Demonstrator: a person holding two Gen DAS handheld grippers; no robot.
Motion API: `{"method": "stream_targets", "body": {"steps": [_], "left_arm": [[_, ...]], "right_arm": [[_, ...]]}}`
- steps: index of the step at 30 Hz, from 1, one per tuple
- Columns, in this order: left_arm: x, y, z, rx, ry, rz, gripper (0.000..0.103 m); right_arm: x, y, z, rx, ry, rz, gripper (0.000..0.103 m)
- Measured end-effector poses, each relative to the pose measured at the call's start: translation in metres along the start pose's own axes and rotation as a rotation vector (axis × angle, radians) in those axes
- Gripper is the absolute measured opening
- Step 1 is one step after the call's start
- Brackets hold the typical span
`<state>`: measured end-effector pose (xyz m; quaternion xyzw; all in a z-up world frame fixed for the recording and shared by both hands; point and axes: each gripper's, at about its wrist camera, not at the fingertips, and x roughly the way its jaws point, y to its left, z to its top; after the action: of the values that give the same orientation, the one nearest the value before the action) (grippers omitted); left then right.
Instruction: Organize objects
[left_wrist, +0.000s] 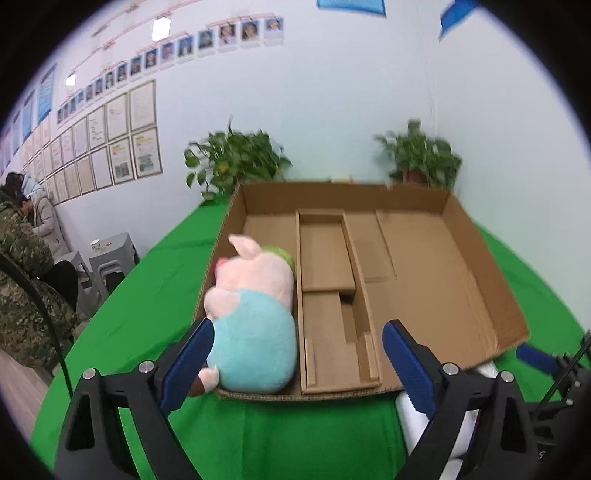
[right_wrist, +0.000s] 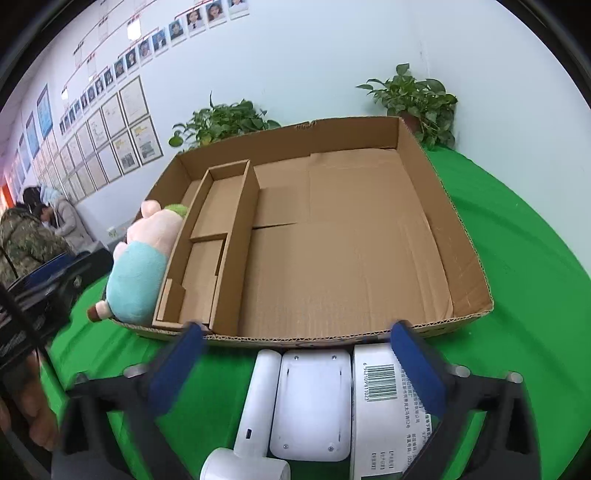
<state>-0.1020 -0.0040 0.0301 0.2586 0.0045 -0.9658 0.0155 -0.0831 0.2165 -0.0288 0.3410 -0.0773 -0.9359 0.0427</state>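
Left gripper (left_wrist: 297, 363): jaws spread wide, empty, poised at the near edge of the cardboard box (right_wrist: 439, 218), pads clear of the plush pig (left_wrist: 255, 306).
Plush pig: lying in the leftmost compartment, head toward the far wall, feet poking over the near rim; already sorted, best left alone.
Right gripper (right_wrist: 295, 369): jaws also gaping, nothing pinched, hovering above three white items on the green tablecloth (right_wrist: 517, 295).
Items waiting: handheld white device (right_wrist: 255, 402), flat white pack (right_wrist: 312, 402) and barcoded white box (right_wrist: 376, 402), side by side, touching, just outside the box's near wall.
Step in hand, as judged: pick one white item for the large bare compartment.
Doing it well: choose an outer item, since the neighbours crowd the middle one; straddle its narrow sides; settle pads squarely before closing.
Risk: one pad already overlaps the barcoded box in view, so nudging it sideways is likely.
Clearance: lift above the near wall before crossing.
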Motion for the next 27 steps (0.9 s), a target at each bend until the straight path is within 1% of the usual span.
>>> {"method": "stream_targets", "body": {"steps": [4, 12, 18, 27], "left_arm": [[0.008, 0.004, 0.0, -0.014, 0.053, -0.012, 0.093], [0.008, -0.003, -0.003, 0.022, 0.051, -0.004, 0.093], [0.008, -0.005, -0.005, 0.024, 0.059, -0.011, 0.093], [0.01, -0.005, -0.006, 0.023, 0.07, -0.014, 0.093]], "right_arm": [[0.002, 0.002, -0.002, -0.028, 0.011, 0.002, 0.102], [-0.005, 0.009, -0.003, -0.062, -0.03, 0.031, 0.102], [-0.012, 0.01, -0.004, -0.081, -0.061, 0.037, 0.102], [-0.018, 0.012, -0.004, -0.101, -0.087, 0.074, 0.102]]}}
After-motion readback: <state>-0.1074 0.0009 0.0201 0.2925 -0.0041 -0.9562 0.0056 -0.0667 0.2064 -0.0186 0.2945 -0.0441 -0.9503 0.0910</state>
